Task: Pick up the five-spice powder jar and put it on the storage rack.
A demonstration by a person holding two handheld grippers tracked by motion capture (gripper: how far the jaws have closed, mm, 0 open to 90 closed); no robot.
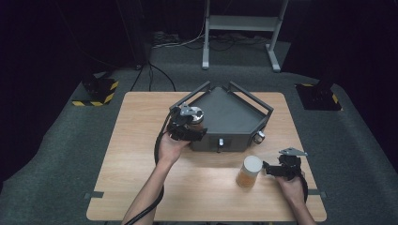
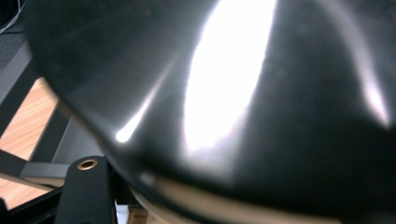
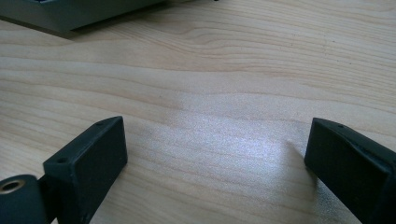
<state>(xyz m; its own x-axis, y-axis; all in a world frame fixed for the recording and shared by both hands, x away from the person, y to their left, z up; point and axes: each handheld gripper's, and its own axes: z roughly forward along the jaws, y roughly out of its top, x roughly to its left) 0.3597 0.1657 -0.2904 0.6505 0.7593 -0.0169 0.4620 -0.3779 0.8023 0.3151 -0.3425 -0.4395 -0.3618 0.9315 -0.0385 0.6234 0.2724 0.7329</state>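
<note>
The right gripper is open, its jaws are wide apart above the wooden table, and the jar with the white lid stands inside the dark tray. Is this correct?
Not quite. In the high view the jar stands on the wooden table, in front of the dark tray, beside the right gripper. The rest holds: the right gripper view shows its jaws wide apart above the wood.

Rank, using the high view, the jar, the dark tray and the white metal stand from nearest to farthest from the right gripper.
Measured from the right gripper:
1. Jar, just to its left on the table.
2. Dark tray, at the table's far middle.
3. White metal stand, on the floor beyond the table.
</note>
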